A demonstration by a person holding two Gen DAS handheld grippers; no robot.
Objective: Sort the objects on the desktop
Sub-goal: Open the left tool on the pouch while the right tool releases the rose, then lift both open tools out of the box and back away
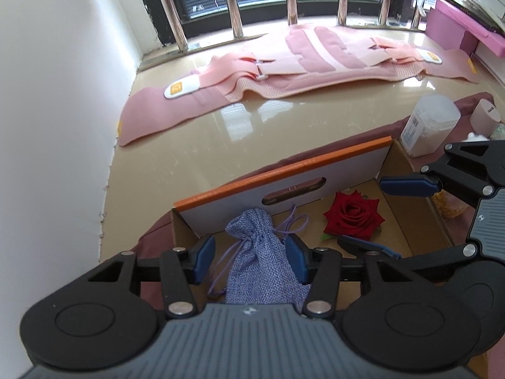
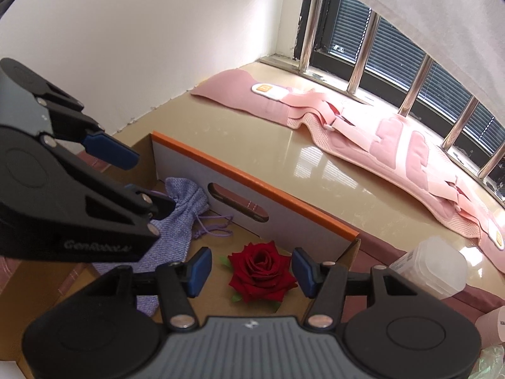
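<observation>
A cardboard box (image 1: 284,177) with an orange-edged flap holds a lavender drawstring pouch (image 1: 262,262) and a red rose (image 1: 352,214). My left gripper (image 1: 251,260) is open above the box, its blue pads on either side of the pouch, apart from it. My right gripper (image 2: 251,271) is open above the rose (image 2: 260,271), pads on either side and not touching. The pouch (image 2: 180,211) lies left of the rose, partly hidden by the left gripper (image 2: 139,183). The right gripper (image 1: 378,218) also shows in the left wrist view.
A pink back-support belt (image 1: 284,63) lies along the window sill by metal bars. A translucent cotton-swab jar (image 1: 429,124) and a white cylinder (image 1: 484,117) stand right of the box. A pink box (image 1: 451,28) is far right. A white wall (image 1: 56,110) is on the left.
</observation>
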